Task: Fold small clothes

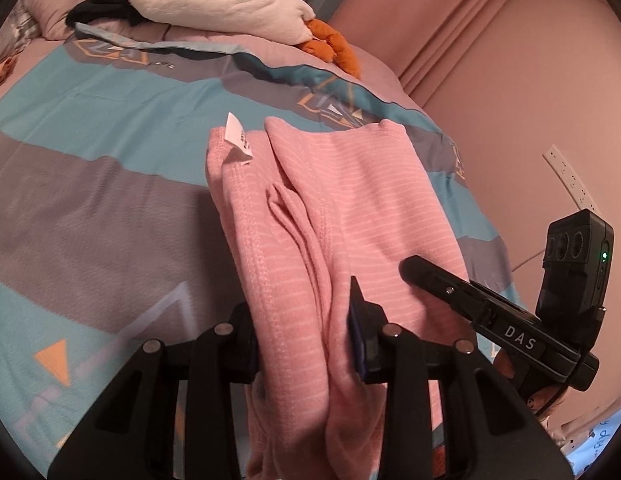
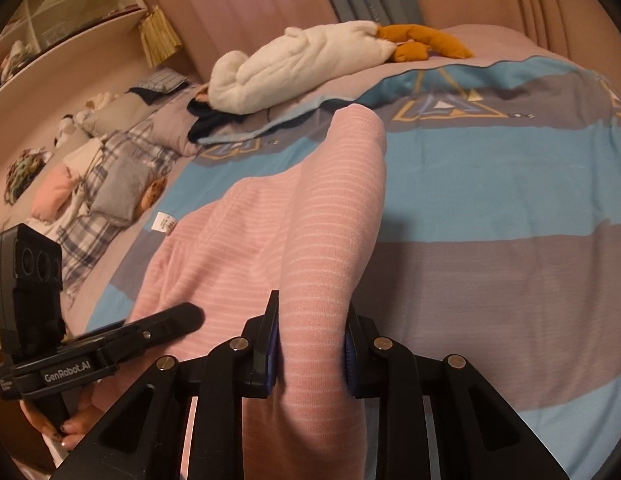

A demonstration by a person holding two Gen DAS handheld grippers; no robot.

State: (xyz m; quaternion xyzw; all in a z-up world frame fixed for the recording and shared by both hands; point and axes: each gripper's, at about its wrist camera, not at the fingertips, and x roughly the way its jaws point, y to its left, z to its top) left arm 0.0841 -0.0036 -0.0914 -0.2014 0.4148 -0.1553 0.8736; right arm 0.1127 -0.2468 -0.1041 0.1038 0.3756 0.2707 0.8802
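We hold both tools low over the bed, side by side and angled forward: our left gripper is clamped on the near left edge of the pink striped garment, and our right gripper pinches a bunched fold at its near right edge. The garment stretches away from both jaws onto the blue and grey quilt, its white tag at the far left corner, with a white plush goose lying farther off.

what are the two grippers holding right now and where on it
Both grip the pink striped garment. The left gripper pinches a bunched edge on the side with the white tag; the right gripper clamps a folded ridge of fabric.
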